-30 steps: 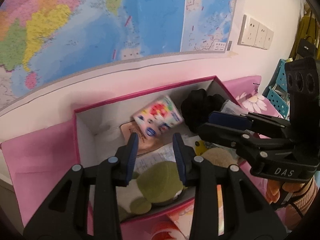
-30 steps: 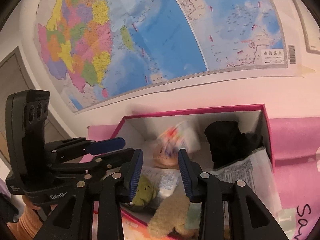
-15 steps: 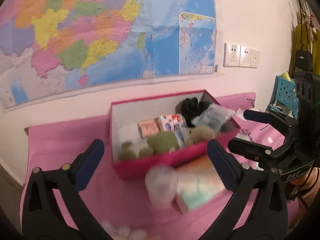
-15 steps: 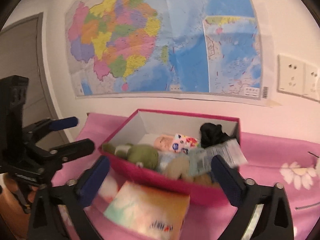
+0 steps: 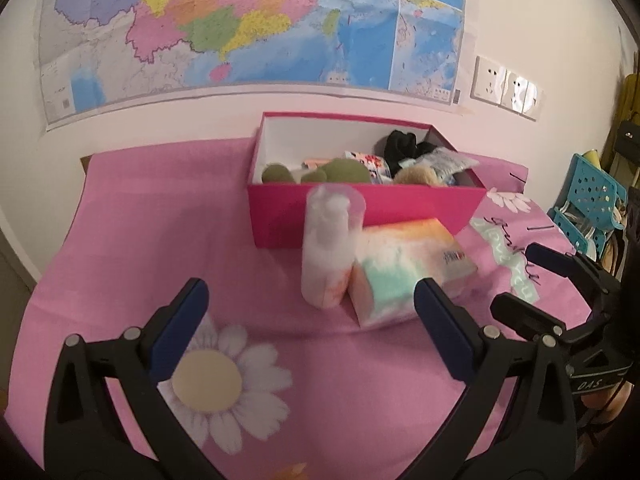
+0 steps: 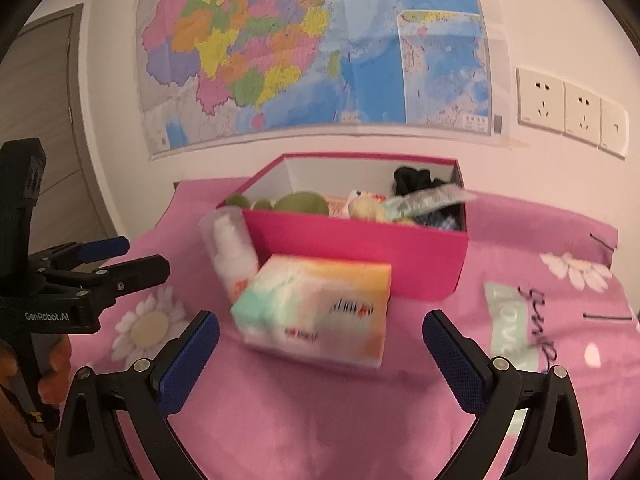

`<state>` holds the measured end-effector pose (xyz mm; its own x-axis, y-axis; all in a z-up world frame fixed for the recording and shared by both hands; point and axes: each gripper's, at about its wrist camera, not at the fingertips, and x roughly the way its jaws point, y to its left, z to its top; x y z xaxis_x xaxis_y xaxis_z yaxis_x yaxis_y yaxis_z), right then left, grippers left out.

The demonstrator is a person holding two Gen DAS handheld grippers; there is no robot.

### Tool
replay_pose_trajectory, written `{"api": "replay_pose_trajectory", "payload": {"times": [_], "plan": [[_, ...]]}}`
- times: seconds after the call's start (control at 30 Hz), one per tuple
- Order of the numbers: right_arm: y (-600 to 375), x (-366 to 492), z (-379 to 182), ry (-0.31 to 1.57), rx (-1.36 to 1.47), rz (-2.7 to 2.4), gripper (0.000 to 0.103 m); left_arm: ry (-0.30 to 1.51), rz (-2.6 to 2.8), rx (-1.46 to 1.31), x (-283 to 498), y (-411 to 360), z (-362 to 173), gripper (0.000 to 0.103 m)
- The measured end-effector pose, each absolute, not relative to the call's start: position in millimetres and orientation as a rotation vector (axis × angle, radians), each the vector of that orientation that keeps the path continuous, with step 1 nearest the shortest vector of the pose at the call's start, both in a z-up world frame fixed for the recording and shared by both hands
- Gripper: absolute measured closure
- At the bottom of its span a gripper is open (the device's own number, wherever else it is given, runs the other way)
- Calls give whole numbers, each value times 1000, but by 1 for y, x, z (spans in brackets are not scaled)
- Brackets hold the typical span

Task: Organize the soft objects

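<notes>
- Left wrist view: left gripper (image 5: 310, 316) released, jaws spread wide with nothing between them; opening movement just completed; poised above the pink flowered cloth (image 5: 152, 240) on the surface.
- Same view: magenta box (image 5: 360, 208) standing near the wall under the map (image 5: 240, 20), holding the soft objects: green plush (image 5: 340, 170), tan plush (image 5: 416, 176), black fabric item (image 5: 404, 146), clear crinkled packet (image 5: 450, 162). Lower parts of all hidden by the front wall of the box.
- Same view: translucent bottle (image 5: 332, 248) upright in front of the box, blurred, label unreadable; tissue pack (image 5: 412, 276) just beside it, print illegible.
- Same view: right gripper (image 5: 560, 280) at the right edge, partly cut off.
- Right wrist view: right gripper (image 6: 320, 344) released, jaws wide apart and empty, opening movement just completed.
- Same view: tissue pack (image 6: 316, 312) in front of the magenta box (image 6: 360, 256); bottle (image 6: 232, 252) touching the box corner, partly masked by the pack.
- Same view: left gripper (image 6: 124, 260) at the left edge, held by a hand (image 6: 48, 364) only partly visible.
</notes>
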<state>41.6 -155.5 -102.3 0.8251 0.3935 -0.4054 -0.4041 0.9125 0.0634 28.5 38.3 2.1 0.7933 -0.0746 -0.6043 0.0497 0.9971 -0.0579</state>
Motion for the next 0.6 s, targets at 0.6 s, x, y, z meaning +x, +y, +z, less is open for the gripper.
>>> {"api": "replay_pose_trajectory", "payload": {"times": [0.6], "plan": [[-196, 32, -129, 504, 37, 328, 0, 700, -81, -27, 20, 10, -23, 0]]}}
